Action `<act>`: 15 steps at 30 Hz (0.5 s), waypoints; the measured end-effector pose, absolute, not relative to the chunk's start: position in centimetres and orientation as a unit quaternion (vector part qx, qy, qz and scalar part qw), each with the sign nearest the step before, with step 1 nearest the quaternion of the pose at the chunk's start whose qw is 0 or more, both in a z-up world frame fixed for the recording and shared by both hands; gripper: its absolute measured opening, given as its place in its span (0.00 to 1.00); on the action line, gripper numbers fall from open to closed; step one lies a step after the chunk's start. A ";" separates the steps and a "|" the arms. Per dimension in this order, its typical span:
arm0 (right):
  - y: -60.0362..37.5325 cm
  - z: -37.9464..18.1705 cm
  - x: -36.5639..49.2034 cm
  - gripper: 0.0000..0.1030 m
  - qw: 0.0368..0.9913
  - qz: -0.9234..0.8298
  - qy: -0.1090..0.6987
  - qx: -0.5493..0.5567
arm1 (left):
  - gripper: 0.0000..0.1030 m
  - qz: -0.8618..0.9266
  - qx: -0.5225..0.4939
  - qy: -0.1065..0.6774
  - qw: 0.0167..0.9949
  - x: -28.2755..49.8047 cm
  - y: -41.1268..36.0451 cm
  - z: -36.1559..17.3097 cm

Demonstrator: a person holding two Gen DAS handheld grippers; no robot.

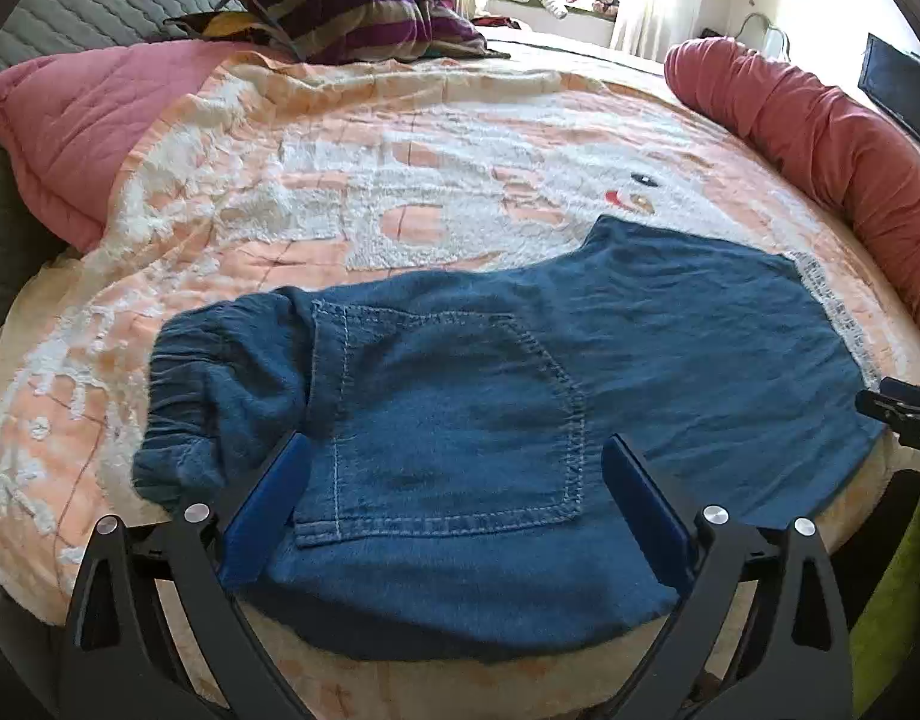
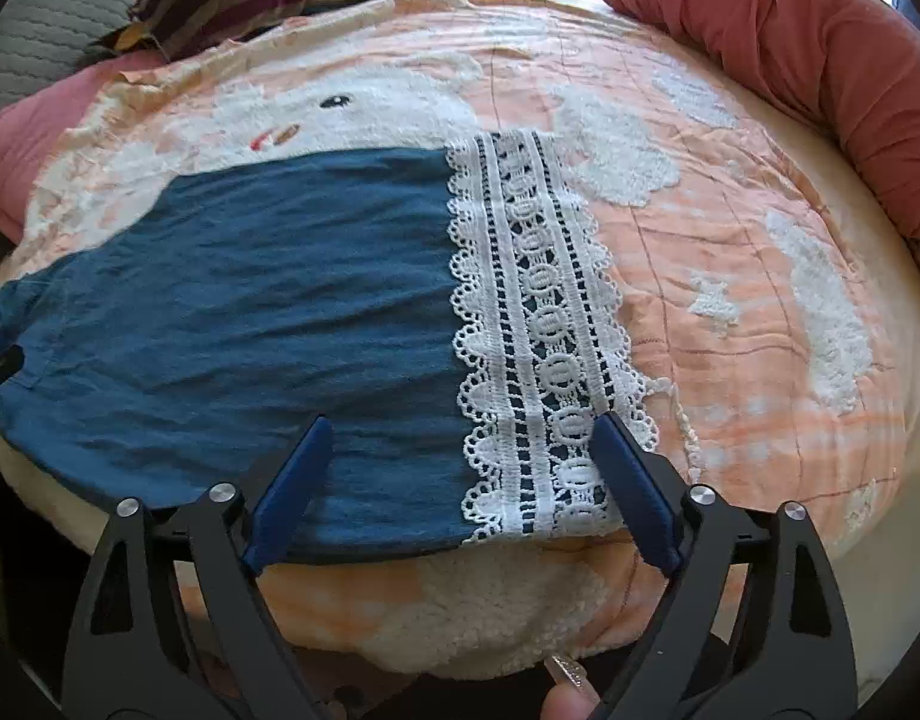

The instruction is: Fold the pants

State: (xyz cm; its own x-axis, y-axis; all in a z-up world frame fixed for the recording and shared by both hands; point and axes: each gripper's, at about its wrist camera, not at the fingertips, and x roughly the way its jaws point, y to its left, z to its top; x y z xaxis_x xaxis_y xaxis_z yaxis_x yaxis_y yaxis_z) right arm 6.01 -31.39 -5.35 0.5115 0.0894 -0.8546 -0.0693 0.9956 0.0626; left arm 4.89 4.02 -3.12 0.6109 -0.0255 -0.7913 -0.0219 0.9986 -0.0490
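Blue denim pants [image 1: 520, 372] lie flat on the bed near its front edge, elastic waistband [image 1: 177, 396] at the left, a stitched back pocket [image 1: 447, 420] facing up. The leg hems carry a white lace trim [image 2: 538, 330], seen in the right wrist view beside the blue fabric [image 2: 249, 300]. My left gripper [image 1: 456, 450] is open, its jaws spread just above the pocket area. My right gripper [image 2: 463, 426] is open, its jaws spread over the hem end, one blue pad [image 2: 631, 480] at the lace. Nothing is held.
The bed has an orange and white fleecy blanket [image 1: 351, 180]. A pink quilt [image 1: 75, 132] lies at the left, a striped pillow [image 1: 351, 12] at the back, a long red bolster [image 1: 820, 138] along the right. The right gripper's tip [image 1: 904, 408] shows at the right.
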 end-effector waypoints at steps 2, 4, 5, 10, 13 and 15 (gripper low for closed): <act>-31.5 -5.0 5.7 0.82 0.873 0.048 0.486 0.017 | 0.94 -0.002 -0.027 0.437 0.899 4.6 4.0 -2.7; -31.6 -4.7 5.4 0.84 0.876 0.050 0.480 0.022 | 0.96 -0.002 -0.026 0.434 0.901 4.3 3.9 -2.3; -31.7 -4.6 5.2 0.84 0.877 0.050 0.478 0.024 | 0.96 -0.002 -0.025 0.432 0.902 4.1 3.9 -2.1; -32.0 -3.5 4.2 0.88 0.884 0.059 0.462 0.044 | 0.96 -0.004 -0.021 0.424 0.905 3.5 3.4 -1.2; -32.3 -2.9 3.7 0.88 0.888 0.058 0.454 0.048 | 0.96 -0.006 -0.017 0.422 0.907 3.2 2.9 -0.8; -32.5 -2.5 3.4 0.89 0.891 0.055 0.447 0.052 | 0.96 -0.010 -0.014 0.420 0.907 3.1 2.4 -0.6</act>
State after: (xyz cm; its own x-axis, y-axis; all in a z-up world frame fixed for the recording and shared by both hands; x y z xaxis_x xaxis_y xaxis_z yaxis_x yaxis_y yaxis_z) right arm 3.37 -32.52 -2.49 0.5946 0.1451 -0.7908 -0.0515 0.9884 0.1427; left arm 3.12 2.40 -0.59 0.6462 -0.0296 -0.7626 0.0063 0.9994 -0.0334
